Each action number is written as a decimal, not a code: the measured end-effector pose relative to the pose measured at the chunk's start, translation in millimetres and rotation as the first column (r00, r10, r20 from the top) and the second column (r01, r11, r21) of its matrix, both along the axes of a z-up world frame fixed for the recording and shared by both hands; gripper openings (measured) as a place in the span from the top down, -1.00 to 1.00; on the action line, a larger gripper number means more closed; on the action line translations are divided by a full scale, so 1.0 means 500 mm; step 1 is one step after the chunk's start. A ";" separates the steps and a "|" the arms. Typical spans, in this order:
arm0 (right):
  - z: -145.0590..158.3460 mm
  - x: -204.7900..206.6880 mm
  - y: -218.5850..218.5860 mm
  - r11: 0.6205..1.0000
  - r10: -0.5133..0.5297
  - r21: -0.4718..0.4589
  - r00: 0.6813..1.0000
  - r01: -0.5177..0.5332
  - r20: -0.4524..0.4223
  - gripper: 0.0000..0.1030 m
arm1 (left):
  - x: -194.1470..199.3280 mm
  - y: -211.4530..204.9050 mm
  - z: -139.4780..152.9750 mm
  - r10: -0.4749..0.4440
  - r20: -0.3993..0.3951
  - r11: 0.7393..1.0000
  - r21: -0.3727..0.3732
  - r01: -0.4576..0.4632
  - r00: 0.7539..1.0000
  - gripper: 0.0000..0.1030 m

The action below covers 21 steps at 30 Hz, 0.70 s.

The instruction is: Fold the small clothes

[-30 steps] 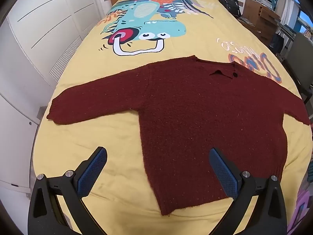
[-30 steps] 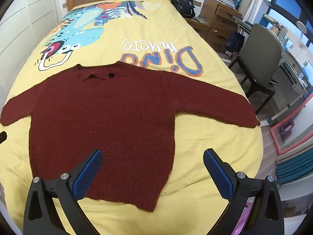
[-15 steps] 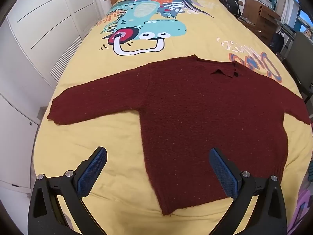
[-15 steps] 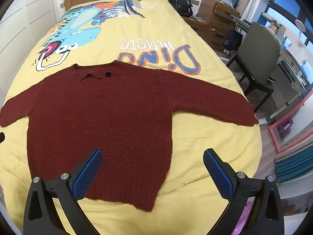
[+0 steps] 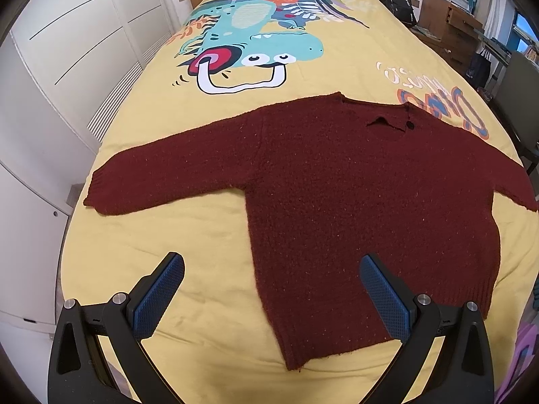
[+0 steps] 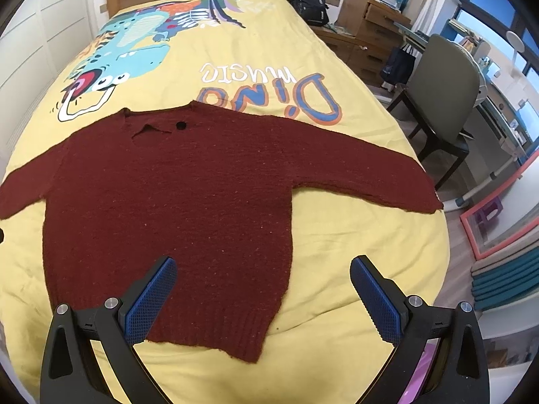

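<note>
While both claws hang spread and empty, the maroon sweater [image 5: 353, 202] lies flat and unfolded on the yellow bedspread [image 5: 202, 235].

From the left wrist view, the left gripper [image 5: 271, 289] has its jaws wide apart above the hem's left corner, holding nothing; the left sleeve [image 5: 168, 171] stretches out toward the bed's edge, collar away from the camera. From the right wrist view, the right gripper [image 6: 262, 289] is likewise agape over the hem's right corner, the right sleeve [image 6: 363, 171] reaching toward the chair [image 6: 441, 87]. Folding looks not yet begun: this reads as the approach. The next move likely calls for lowering to a sleeve cuff or hem edge, pinching only the knit, not the bedspread beneath.
</note>
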State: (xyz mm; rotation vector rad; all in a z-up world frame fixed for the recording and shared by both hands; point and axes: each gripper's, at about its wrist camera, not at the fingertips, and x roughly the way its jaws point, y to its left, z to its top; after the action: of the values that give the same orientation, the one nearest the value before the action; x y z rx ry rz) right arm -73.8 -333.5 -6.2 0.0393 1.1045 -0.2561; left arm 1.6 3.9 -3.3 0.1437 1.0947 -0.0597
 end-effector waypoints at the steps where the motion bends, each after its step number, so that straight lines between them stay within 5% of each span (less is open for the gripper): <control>1: 0.000 0.000 -0.001 1.000 -0.001 0.001 1.000 0.001 0.000 -0.98 | 0.001 0.000 0.000 0.001 0.000 1.000 -0.001 -0.001 1.000 -0.98; 21: -0.002 -0.004 -0.007 1.000 -0.002 -0.004 1.000 0.002 -0.001 -0.99 | -0.002 0.004 -0.005 0.000 -0.003 1.000 0.007 0.000 1.000 -0.98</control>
State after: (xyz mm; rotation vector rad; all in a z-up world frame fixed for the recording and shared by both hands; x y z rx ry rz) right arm -75.6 -337.1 -7.1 0.0370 1.1054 -0.2601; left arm 0.8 5.8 -5.7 0.1495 1.0981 -0.0558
